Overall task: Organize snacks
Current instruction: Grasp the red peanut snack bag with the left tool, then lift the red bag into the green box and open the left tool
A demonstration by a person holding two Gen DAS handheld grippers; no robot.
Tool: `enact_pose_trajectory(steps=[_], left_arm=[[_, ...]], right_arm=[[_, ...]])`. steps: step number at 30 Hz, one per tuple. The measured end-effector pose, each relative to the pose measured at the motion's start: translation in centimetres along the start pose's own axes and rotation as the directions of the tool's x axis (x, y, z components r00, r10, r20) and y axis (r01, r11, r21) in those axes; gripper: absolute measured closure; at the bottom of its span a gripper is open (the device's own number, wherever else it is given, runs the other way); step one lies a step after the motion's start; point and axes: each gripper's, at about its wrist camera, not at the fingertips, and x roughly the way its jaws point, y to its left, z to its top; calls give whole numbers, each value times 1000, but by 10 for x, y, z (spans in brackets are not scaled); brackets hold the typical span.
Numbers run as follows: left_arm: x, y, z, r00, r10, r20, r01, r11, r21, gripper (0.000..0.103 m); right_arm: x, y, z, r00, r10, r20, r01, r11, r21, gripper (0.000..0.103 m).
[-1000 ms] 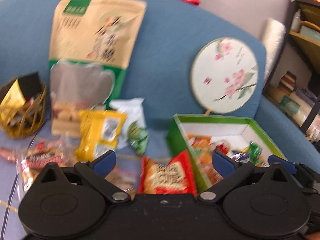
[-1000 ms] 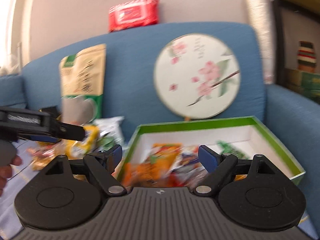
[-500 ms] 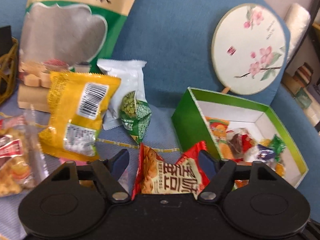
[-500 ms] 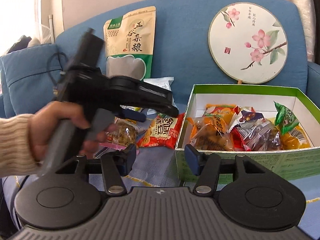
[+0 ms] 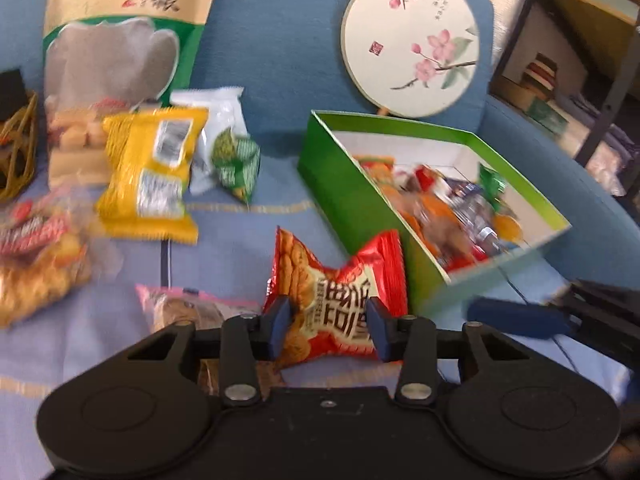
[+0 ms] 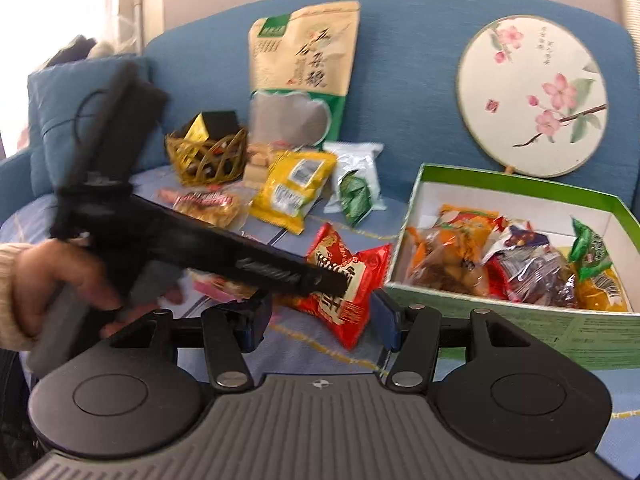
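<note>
A red snack packet (image 5: 340, 296) with a peanut picture lies crumpled on the sofa seat beside the green box (image 5: 344, 184). My left gripper (image 5: 328, 326) is shut on its near end, the blue pads pressing both sides. In the right wrist view the same packet (image 6: 344, 276) sits under the left gripper's black body (image 6: 240, 260). My right gripper (image 6: 320, 320) is open and empty, low in front of the packet and the green box (image 6: 580, 328), which holds several snack packets.
On the seat lie a yellow packet (image 5: 152, 176), a white-green packet (image 5: 224, 148), a pink packet (image 5: 188, 308), a clear bag of biscuits (image 5: 36, 256). A large tan bag (image 5: 120, 40) and a round fan (image 5: 412, 40) lean on the backrest. A woven basket (image 6: 208, 156) stands far left.
My left gripper has closed on the red packet, which now looks crumpled and slightly lifted. My right gripper has opened a little wider and drawn nearer to the packet.
</note>
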Motion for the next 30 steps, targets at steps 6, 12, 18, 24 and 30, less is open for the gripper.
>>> enact_pose_trajectory(steps=[6,12,18,24,30], left_arm=[[-29,17,-4,998,9,59,-2,992,-129,9],[-12,30,15,997,9,75,10,969,-247,0],[10,38,22,999,-12,38,22,964,-267,0],[4,38,15,997,-71,-6,69,977,-201,0],[16,43,18,996,-86,-13,80,970,-231,0]], right_arm=[[19,-4,-8,998,-16,-68,17,1000,18,11],[30,-25,-17,997,1,-78,13,985,173,11],[43,-36,-19,998,54,-39,-40,955,293,11],[51,-40,-17,995,100,-7,-91,928,362,11],[58,-43,-17,995,99,-19,-85,925,371,21]])
